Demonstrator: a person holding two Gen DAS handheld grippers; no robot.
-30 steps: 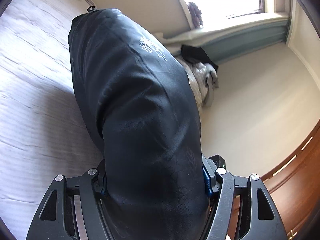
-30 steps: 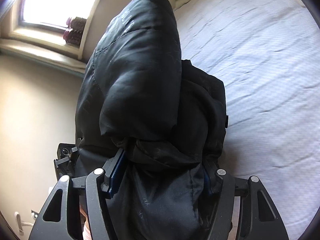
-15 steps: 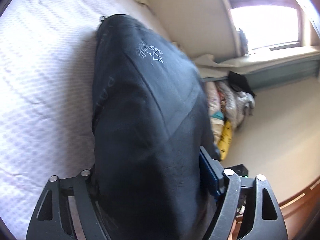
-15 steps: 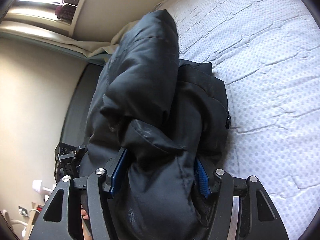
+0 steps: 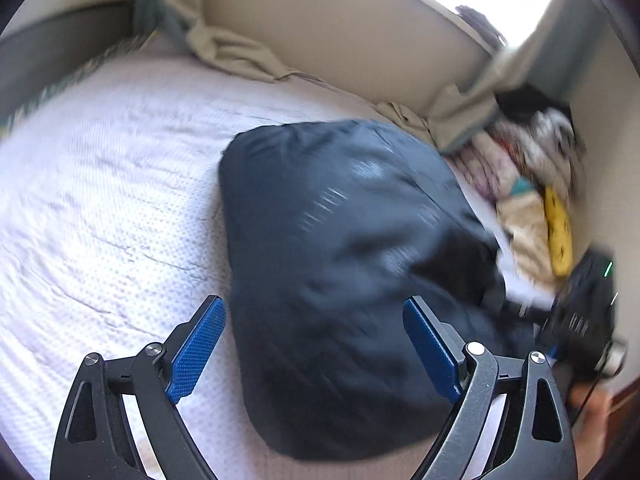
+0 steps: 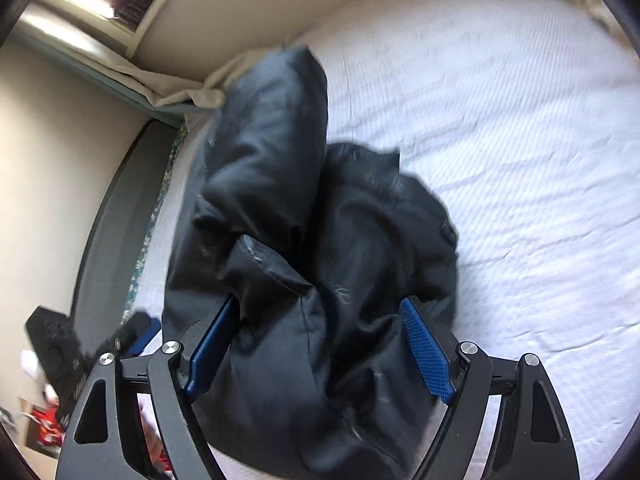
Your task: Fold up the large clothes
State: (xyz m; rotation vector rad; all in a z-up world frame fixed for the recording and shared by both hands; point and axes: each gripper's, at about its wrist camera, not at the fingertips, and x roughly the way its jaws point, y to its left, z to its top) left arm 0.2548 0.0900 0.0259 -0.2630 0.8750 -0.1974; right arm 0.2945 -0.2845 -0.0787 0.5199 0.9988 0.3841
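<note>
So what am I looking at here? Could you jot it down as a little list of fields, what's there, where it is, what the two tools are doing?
Place: white bed cover beside a beige wall
Main item: bulky black jacket, bundled up, lying on the bed
Left gripper: fingers opening, blue pads clear of the jacket between them
Right gripper: fingers opening, jacket folds still between them
Nearby: pile of mixed clothes past the bed's edge
Picture: blurred by motion

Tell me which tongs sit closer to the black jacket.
Right. The right tongs, opening, have the black jacket bunched between them, against one pad; the left tongs, also opening, straddle it with a gap.
</note>
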